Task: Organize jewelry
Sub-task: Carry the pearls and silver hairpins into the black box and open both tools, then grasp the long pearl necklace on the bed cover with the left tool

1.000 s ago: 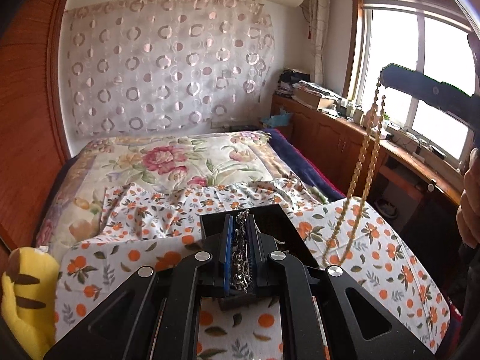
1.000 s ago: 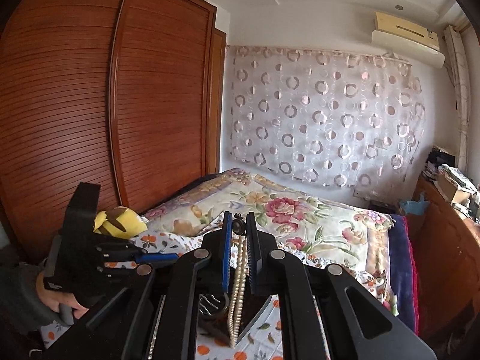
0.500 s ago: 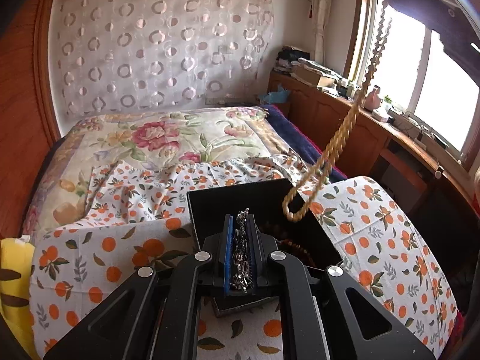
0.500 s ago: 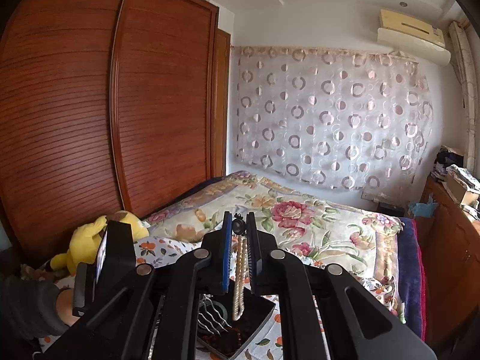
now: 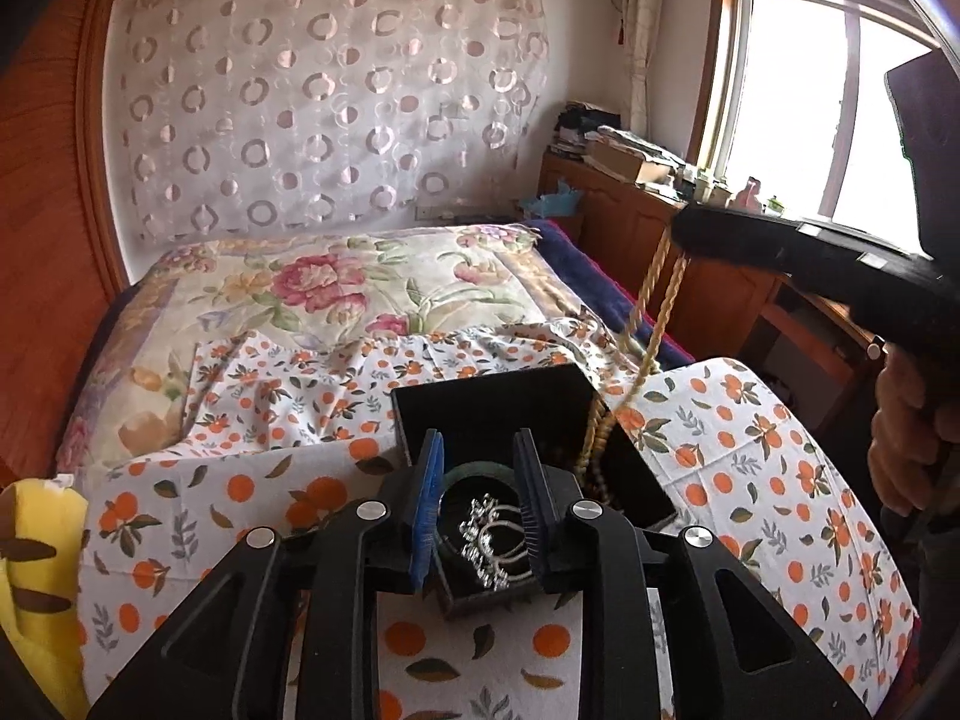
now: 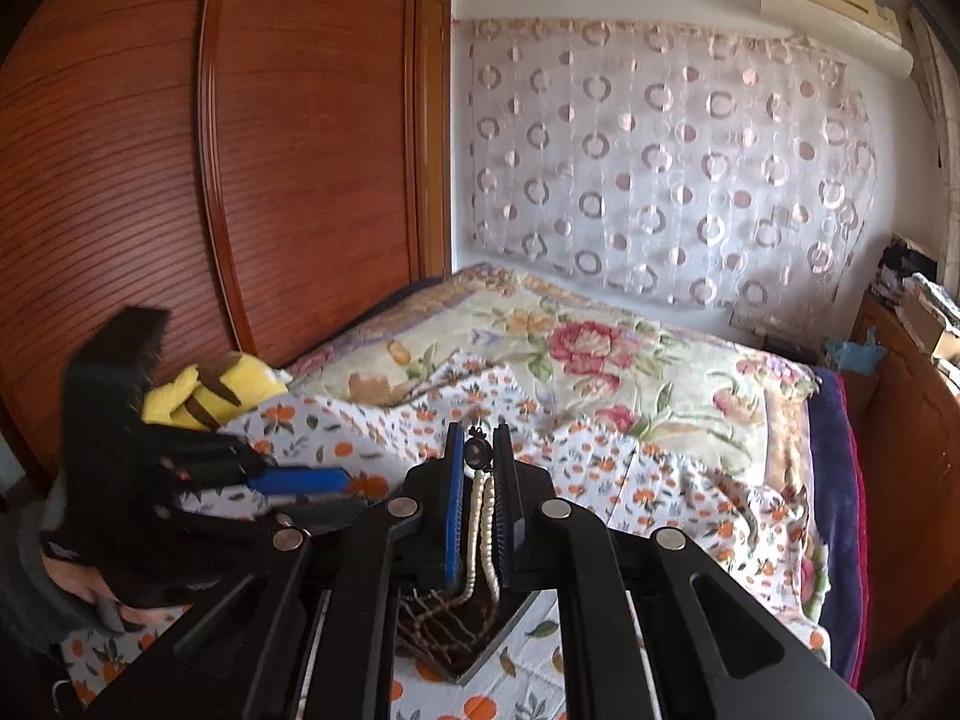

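Jaws spread on the left gripper (image 5: 479, 501), poised over the black jewelry box (image 5: 516, 420) on the orange-print cloth (image 5: 750, 480); a silver bracelet (image 5: 495, 543) lies inside between the fingers. Right wrist view: right gripper (image 6: 478, 459) pinches the gold bead necklace (image 6: 487, 525) by its clasp, strands hanging into the box.

Gold necklace (image 5: 651, 324) dangling into black box (image 5: 498, 414); silver, perhaps bracelets (image 5: 492, 540), inside.
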Demonstrator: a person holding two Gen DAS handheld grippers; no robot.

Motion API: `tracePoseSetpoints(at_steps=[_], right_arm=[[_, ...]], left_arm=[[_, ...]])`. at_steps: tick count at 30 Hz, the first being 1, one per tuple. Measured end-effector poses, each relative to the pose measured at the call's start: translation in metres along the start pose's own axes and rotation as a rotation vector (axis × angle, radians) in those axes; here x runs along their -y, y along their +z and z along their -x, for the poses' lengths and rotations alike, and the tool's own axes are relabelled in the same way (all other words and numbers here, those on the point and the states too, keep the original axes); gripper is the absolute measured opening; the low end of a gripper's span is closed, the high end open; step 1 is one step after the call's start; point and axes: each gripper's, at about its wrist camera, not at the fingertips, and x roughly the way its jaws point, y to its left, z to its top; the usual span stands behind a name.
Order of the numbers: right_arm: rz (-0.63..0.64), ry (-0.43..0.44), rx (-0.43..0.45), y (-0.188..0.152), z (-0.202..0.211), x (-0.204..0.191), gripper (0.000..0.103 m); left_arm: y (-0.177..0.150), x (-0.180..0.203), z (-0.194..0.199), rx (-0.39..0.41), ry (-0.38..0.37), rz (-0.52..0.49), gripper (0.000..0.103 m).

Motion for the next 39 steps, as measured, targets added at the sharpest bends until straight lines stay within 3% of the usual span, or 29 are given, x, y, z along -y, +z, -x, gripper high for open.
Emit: tracePoseSetpoints(at_steps=[11, 23, 30, 39], right_arm=[[-0.001, -0.062, -0.03, -0.02, 0.014, -0.017, 0.012], [-0.005, -0.085, -0.07, -0.07, 0.046, -0.053, 0.012], [-0.012, -0.076, -0.087, -0.093, 0.059, -0.068, 0.012], [-0.064, -0.049, -0.133, -0.136, 0.057, -0.087, 0.012]], left_arm=[[-0.042, -0.005, 0.032, -0.026, 0.031, 0.002, 0.025], [-0.081, 0.008, 0.069, -0.031, 0.034, -0.015, 0.027], [-0.104, 0.015, 0.08, -0.048, 0.039, -0.013, 0.033], [-0.13, 0.016, 0.087, -0.082, 0.037, 0.004, 0.033]])
